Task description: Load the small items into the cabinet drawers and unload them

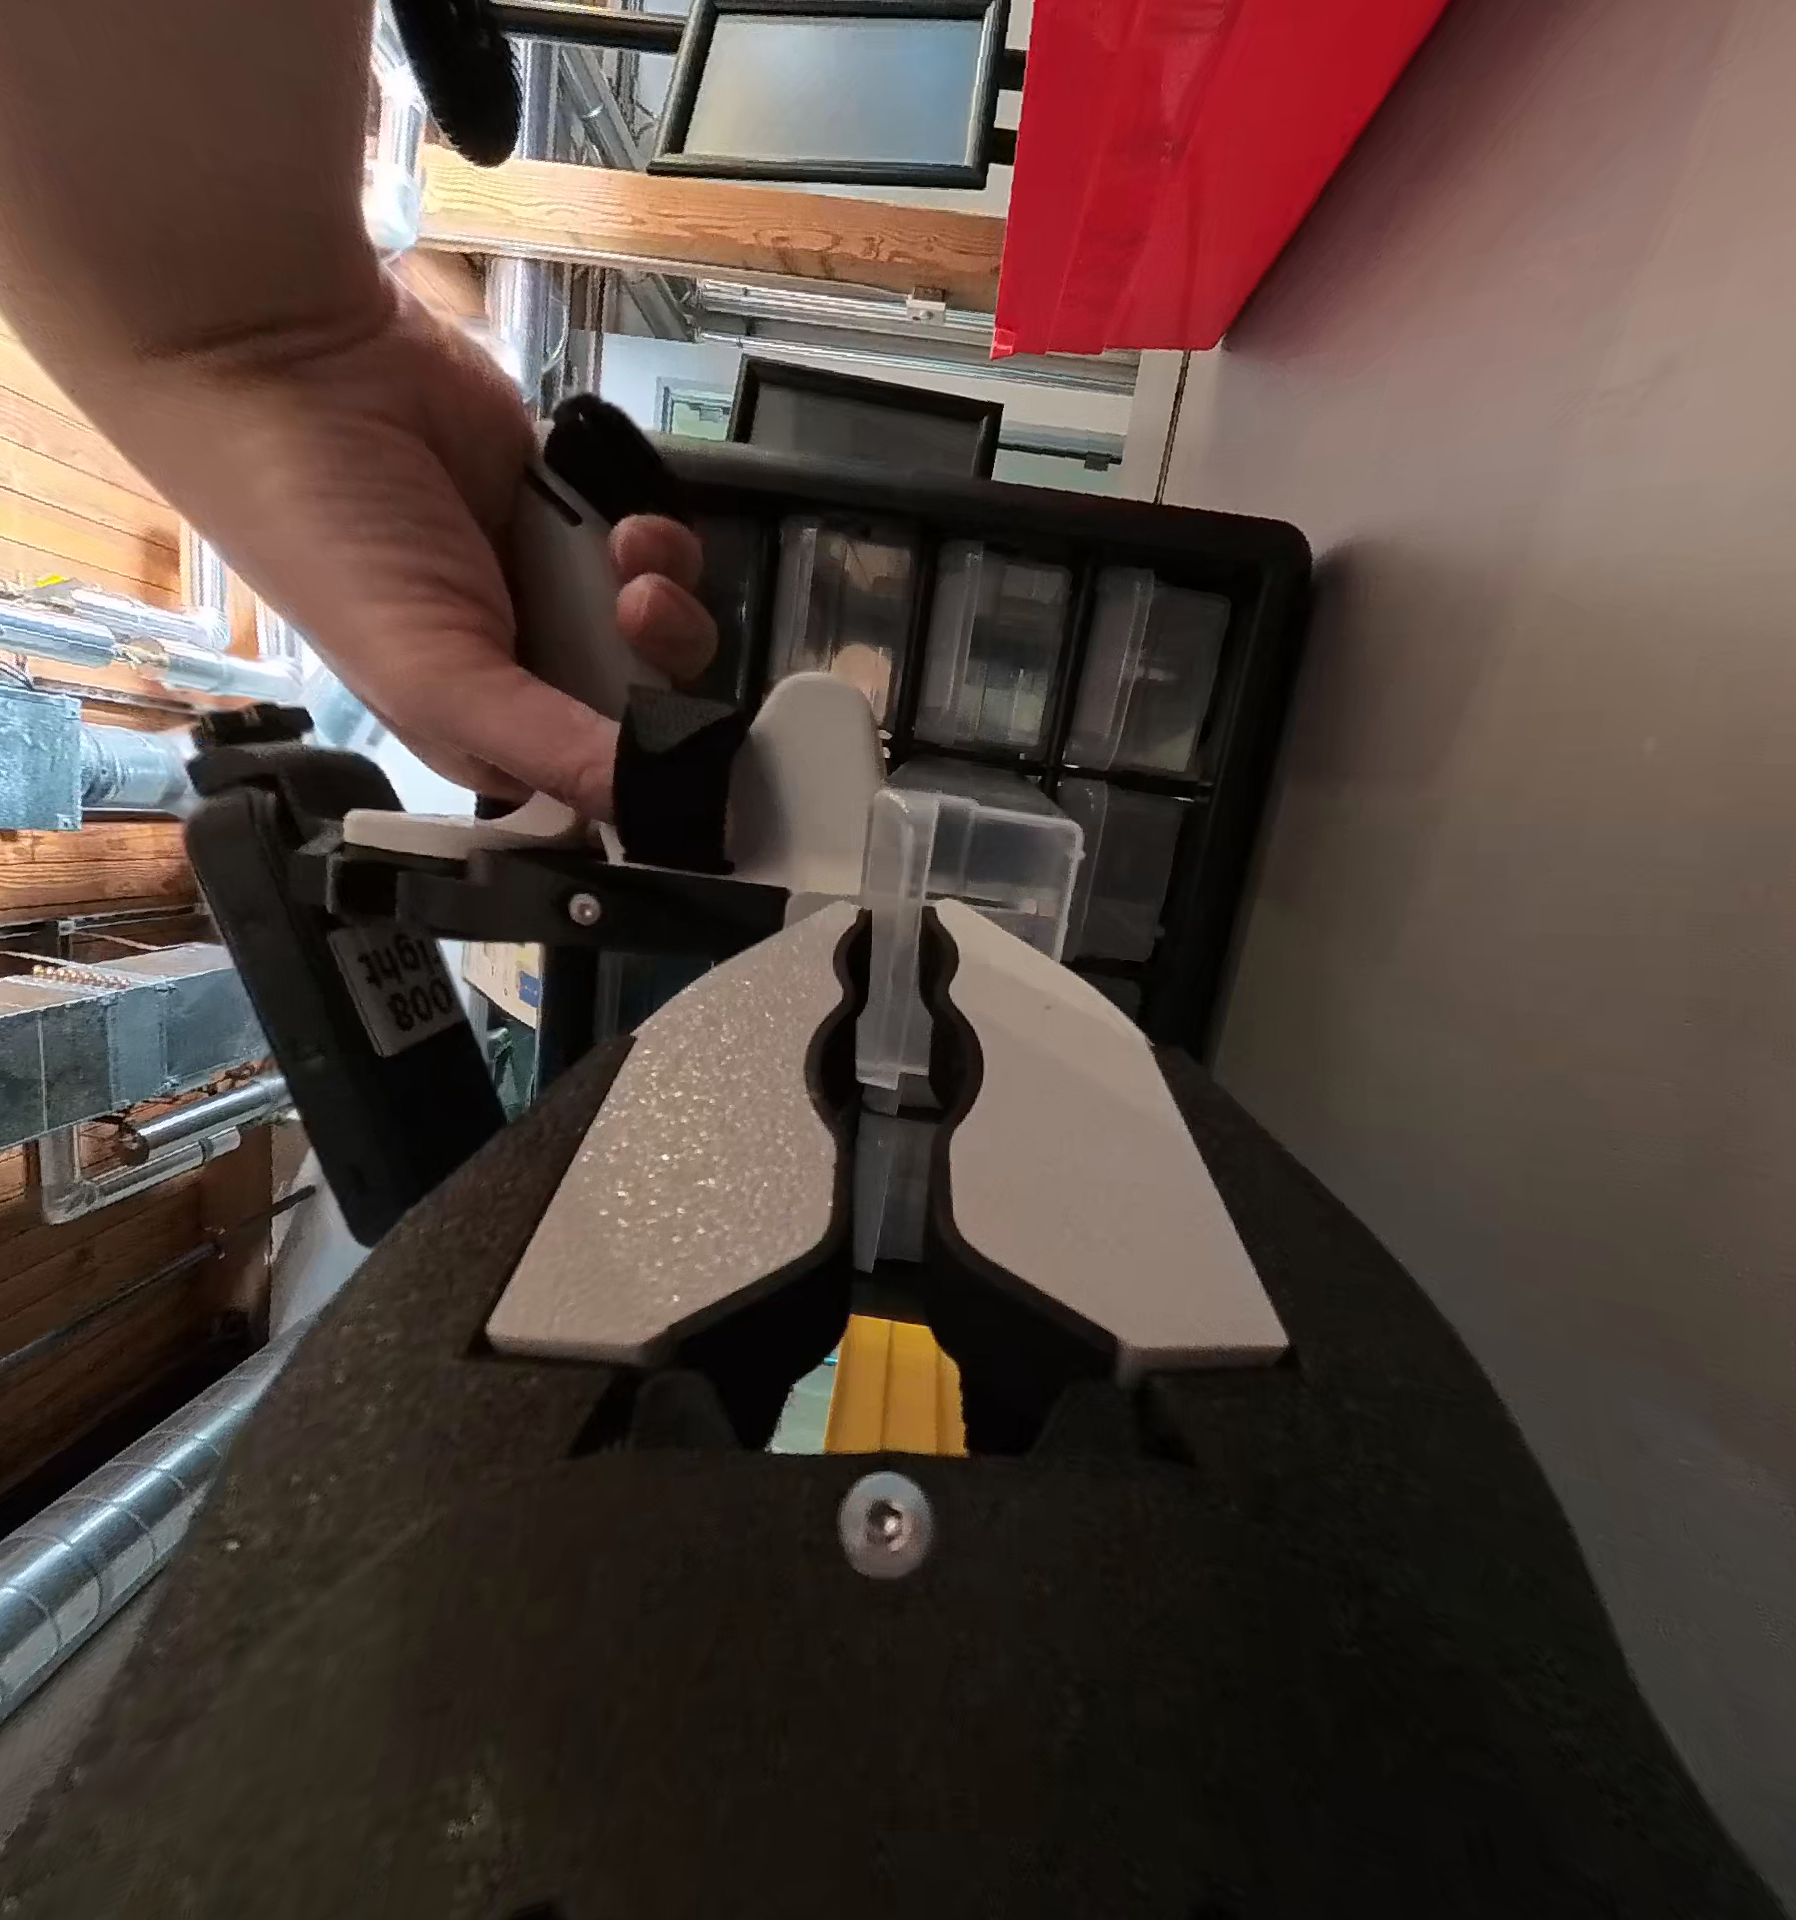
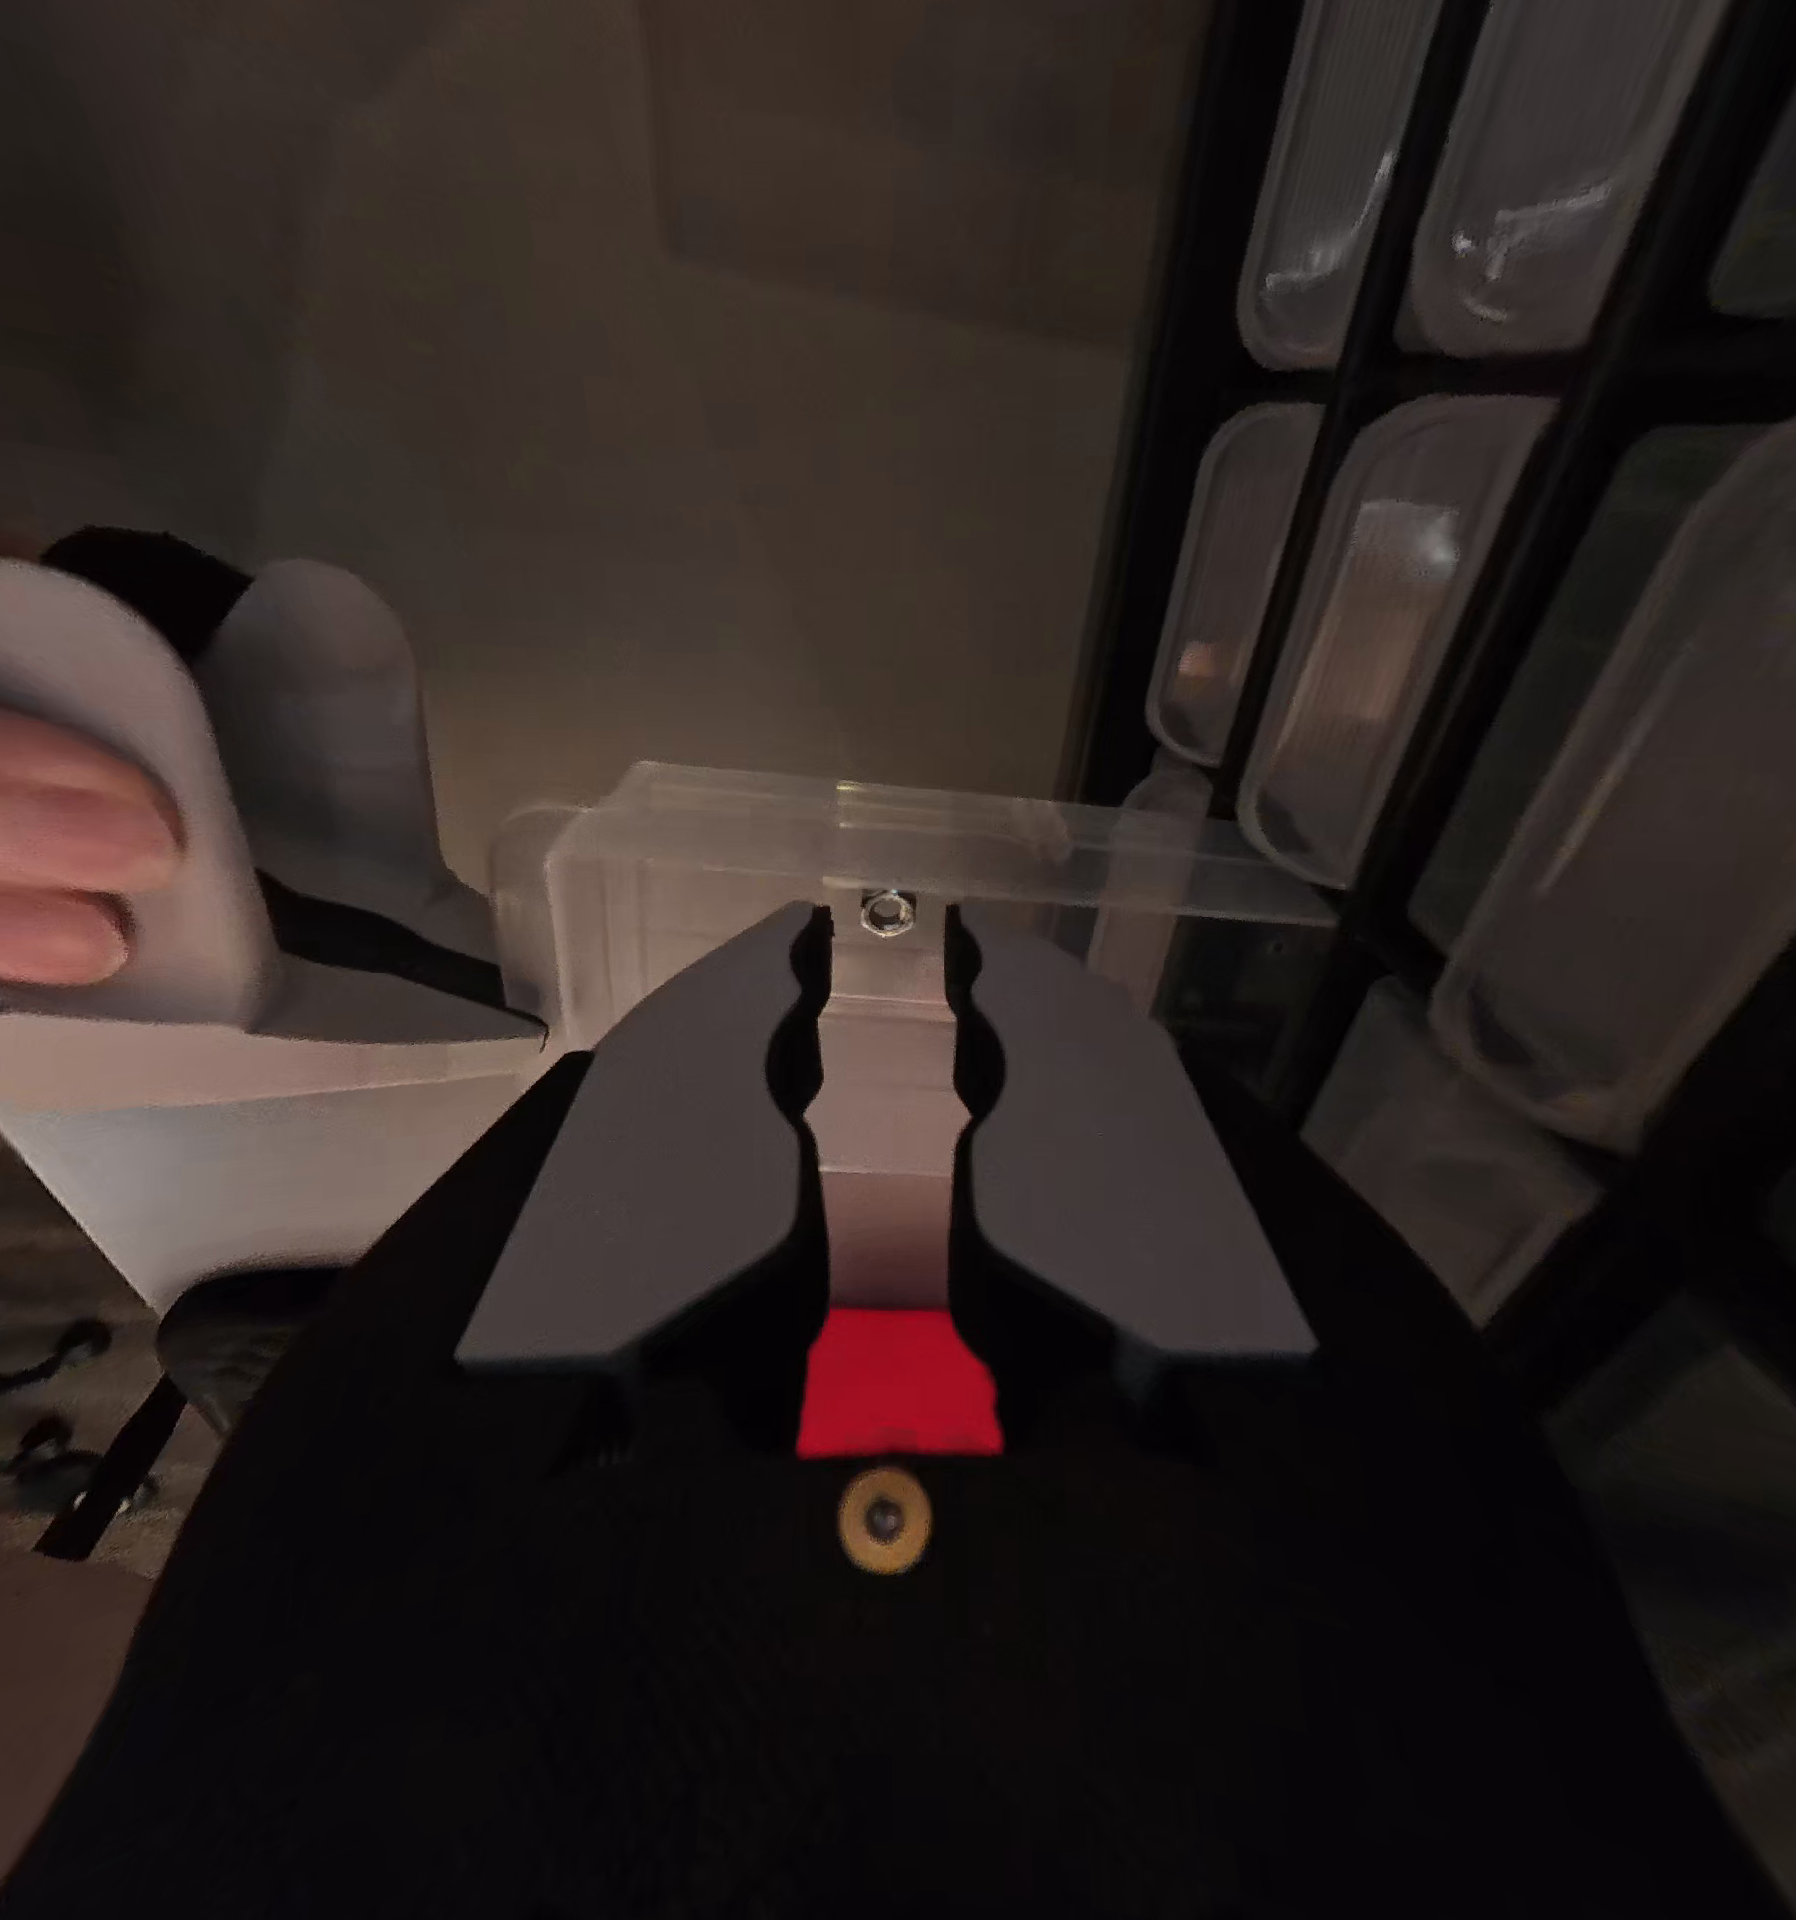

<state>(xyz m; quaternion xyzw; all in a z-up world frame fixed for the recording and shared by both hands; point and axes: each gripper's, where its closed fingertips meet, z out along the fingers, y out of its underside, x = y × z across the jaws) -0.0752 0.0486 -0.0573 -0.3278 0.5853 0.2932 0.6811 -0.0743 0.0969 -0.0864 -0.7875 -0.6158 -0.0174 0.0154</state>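
Fingers [image 1: 1039, 1049] of the left gripper [image 1: 892, 940] clamp the clear plastic front tab [image 1: 889, 966] of a small transparent drawer [image 1: 987, 862], drawn out of the black multi-drawer cabinet [image 1: 1278, 644] on the grey tabletop [image 1: 1548, 935]. Across it, the right gripper [image 2: 883, 914] stands with its jaws slightly parted above the open drawer [image 2: 665, 862], a small silver hex nut [image 2: 881, 914] between the tips; whether the nut is pinched or lying in the drawer cannot be told. A person's hand [image 1: 395, 540] grips the white handle [image 1: 582, 623] of that right gripper. Rows of closed translucent drawers [image 2: 1382, 665] fill the cabinet frame beside the open one. A red sheet [image 1: 1185, 156] hangs at the table's far edge, with a black-framed screen [image 1: 842, 94], timber beams and metal ducting beyond.
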